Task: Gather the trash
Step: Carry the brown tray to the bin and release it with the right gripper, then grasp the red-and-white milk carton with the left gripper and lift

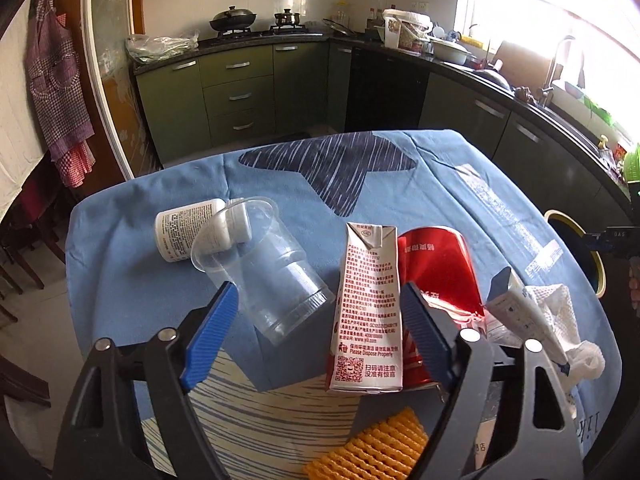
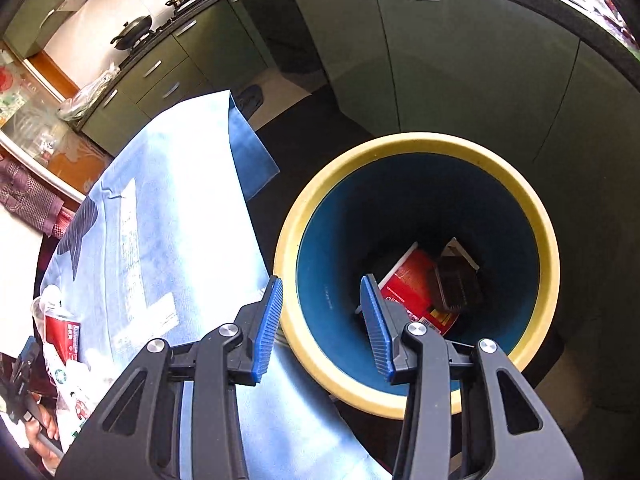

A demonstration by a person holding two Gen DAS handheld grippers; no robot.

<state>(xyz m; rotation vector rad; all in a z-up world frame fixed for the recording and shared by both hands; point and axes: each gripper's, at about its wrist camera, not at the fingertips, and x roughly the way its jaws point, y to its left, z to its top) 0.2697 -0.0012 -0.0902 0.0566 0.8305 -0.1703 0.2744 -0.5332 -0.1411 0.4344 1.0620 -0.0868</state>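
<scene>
Trash bin (image 2: 416, 148), yellow rim and blue inside, is seen standing on the floor just beside the right edge of the desk (image 1: 460, 168); two pieces are already lodged at its bottom, a red carton (image 2: 412, 284) and a dark ribbed piece (image 2: 458, 284) lying partly on it. Right claw (image 2: 322, 320) is held above the near rim of the bin, jaws spread and nothing between them. Left claw (image 1: 320, 328) is likewise released, its jaws set wide, with the milk carton (image 1: 366, 312) standing between them and not seen to be touched. Still listed on the blue cloth: a clear plastic cup (image 1: 260, 268) on its side, a white bottle (image 1: 188, 236) lying behind and partly in the cup's mouth, a crushed red can (image 1: 440, 272) just behind the carton, a white tube (image 1: 516, 312) and crumpled white paper (image 1: 560, 320) at the right, and an orange ribbed piece (image 1: 372, 452) at the near edge. Progress is judged early: two items binned, at least seven left.
</scene>
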